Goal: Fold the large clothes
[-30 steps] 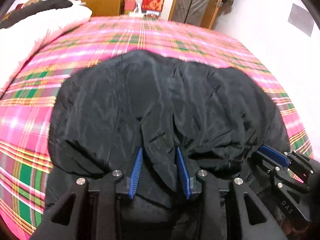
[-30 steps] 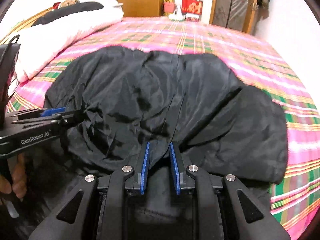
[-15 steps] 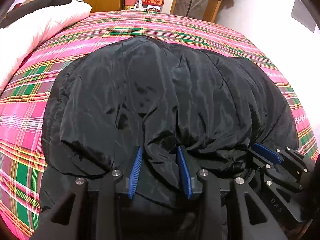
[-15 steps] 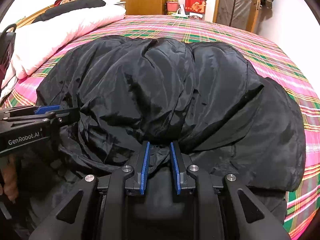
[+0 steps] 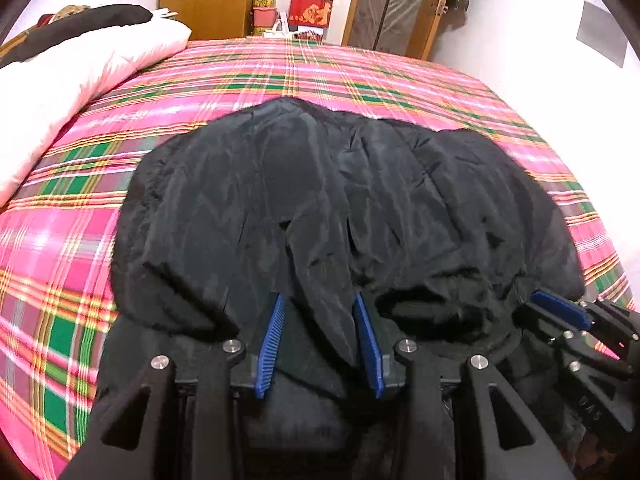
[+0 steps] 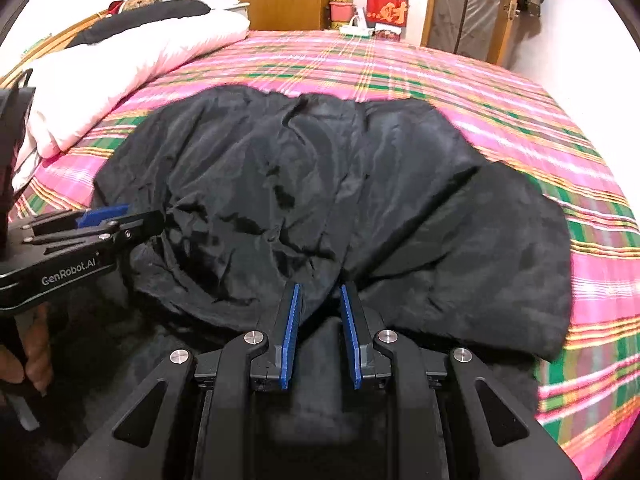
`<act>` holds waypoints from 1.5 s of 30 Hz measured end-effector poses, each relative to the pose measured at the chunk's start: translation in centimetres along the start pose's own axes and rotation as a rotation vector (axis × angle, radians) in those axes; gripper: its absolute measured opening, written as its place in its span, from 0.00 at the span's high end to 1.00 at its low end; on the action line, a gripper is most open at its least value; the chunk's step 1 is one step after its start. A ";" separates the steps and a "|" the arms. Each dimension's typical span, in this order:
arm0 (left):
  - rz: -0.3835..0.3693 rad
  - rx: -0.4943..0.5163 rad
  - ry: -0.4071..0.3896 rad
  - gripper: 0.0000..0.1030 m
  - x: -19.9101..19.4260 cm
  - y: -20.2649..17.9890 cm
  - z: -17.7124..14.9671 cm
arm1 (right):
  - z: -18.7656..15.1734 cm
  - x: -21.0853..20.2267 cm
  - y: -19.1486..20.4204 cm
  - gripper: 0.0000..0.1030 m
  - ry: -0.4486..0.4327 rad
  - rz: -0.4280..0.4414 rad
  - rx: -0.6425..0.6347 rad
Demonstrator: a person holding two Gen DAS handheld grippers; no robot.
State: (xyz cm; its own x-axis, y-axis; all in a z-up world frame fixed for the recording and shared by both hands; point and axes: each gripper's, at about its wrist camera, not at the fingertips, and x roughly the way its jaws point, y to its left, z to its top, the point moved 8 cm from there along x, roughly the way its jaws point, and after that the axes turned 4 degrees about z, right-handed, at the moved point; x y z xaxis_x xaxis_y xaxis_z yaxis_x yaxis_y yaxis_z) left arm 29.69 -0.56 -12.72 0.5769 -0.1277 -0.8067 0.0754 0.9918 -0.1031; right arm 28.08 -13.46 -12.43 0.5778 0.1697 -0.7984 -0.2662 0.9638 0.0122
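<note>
Your left gripper [image 5: 320, 300] and right gripper [image 6: 320, 288] each pinch a fold of the black jacket's [image 5: 340, 200] near edge; the jacket lies spread on the plaid bedspread [image 5: 60, 240]. Only your right-wrist view shows your fingers [image 6: 36, 356] on the left gripper's handle.

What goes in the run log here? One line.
left tool: shut on black garment | right tool: shut on black garment | surface: plaid bed cover

A white quilt [image 5: 72, 76] lies on the plaid bedspread [image 5: 360, 76], red box [image 6: 387, 10] beyond.
</note>
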 end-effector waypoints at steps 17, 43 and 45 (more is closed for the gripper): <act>0.006 -0.073 -0.027 0.62 -12.8 1.6 -8.9 | -6.6 -14.6 -0.6 0.63 -0.104 -0.082 -0.004; 0.151 -0.219 0.008 0.55 -14.8 11.3 -13.7 | -18.3 -13.2 -8.2 0.47 0.059 -0.035 0.326; 0.156 -0.239 0.027 0.52 -13.9 12.2 -13.9 | -18.9 -12.7 -9.0 0.47 0.077 -0.032 0.366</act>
State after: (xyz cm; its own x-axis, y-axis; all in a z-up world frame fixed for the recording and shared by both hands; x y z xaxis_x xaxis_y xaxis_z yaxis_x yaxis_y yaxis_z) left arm 11.30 13.31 -10.82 0.5442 0.0234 -0.8386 -0.2085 0.9720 -0.1082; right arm 8.58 -28.19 -13.79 0.5183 0.1358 -0.8444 0.0524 0.9804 0.1899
